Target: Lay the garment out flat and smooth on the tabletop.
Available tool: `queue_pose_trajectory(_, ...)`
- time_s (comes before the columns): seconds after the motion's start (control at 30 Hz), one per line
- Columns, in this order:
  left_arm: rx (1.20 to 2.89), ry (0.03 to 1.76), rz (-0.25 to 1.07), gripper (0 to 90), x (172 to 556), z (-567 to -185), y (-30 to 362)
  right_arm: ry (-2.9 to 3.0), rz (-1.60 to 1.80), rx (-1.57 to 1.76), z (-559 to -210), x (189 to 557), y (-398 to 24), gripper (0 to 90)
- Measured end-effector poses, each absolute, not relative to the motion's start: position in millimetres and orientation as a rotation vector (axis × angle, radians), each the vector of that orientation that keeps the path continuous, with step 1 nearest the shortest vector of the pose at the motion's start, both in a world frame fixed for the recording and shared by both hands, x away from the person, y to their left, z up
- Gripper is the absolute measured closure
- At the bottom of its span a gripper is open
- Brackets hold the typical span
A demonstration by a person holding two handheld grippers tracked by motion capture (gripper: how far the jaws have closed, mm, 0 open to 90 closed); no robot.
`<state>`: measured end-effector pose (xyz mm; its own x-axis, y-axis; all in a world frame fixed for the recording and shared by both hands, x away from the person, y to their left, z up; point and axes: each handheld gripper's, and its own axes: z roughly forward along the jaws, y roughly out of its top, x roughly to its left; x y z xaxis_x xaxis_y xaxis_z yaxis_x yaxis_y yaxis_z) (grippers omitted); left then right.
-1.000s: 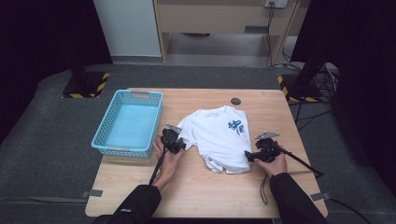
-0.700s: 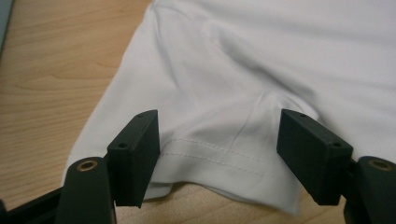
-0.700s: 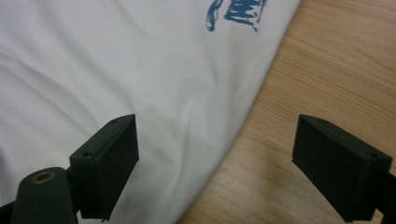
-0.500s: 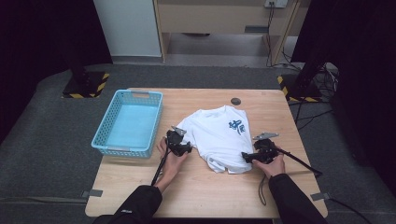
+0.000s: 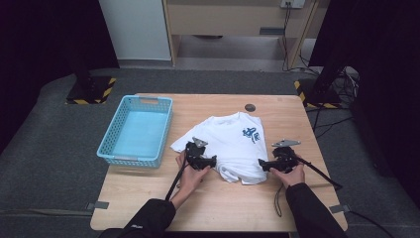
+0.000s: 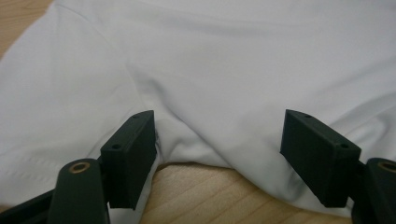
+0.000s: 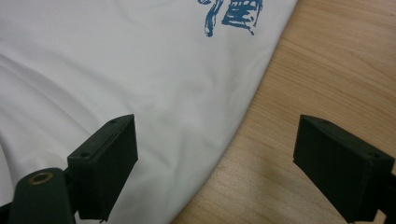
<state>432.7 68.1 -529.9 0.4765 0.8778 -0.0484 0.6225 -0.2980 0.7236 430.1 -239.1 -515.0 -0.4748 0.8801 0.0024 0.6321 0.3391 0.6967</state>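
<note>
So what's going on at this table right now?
A person holds a two-jaw gripper in each hand at a white T-shirt lying rumpled on the wooden table. The left gripper, whose jaws have just been opening, straddles the shirt's near left edge without pinching it. The right gripper sits open at the right edge. A blue basket waits alongside.

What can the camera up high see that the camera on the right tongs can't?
The high view alone takes in the blue basket, the whole wooden table, both hands and the left tongs, open at the shirt's left edge. The right gripper view alone gives a close look at its own wide-open black jaws. Both share the white shirt, its blue print and the right tongs.
</note>
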Motion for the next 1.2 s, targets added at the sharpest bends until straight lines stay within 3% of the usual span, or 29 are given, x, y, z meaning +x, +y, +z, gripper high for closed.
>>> queue_pose_trajectory(0.07, 2.063, 1.191, 0.529, 25.2, 433, -533, 66, 2.238, 0.906, 1.336, -516, 431, -238, 13.8)
queue_pose_trajectory(0.57, 2.188, 1.239, 0.518, 26.8, 429, -520, 100, 2.274, 0.883, 1.324, -519, 428, -235, 14.6)
queue_pose_trajectory(0.83, 2.041, 1.144, 0.37, 27.0, 426, -520, 73, 2.191, 0.977, 1.346, -511, 433, -245, 19.0)
queue_pose_trajectory(1.07, 2.178, 1.024, 0.44, 24.6, 416, -531, 59, 2.169, 0.999, 1.358, -509, 434, -249, 19.2)
queue_pose_trajectory(1.2, 2.171, 0.985, 0.434, 24.2, 406, -533, 62, 2.164, 1.003, 1.363, -509, 433, -250, 19.0)
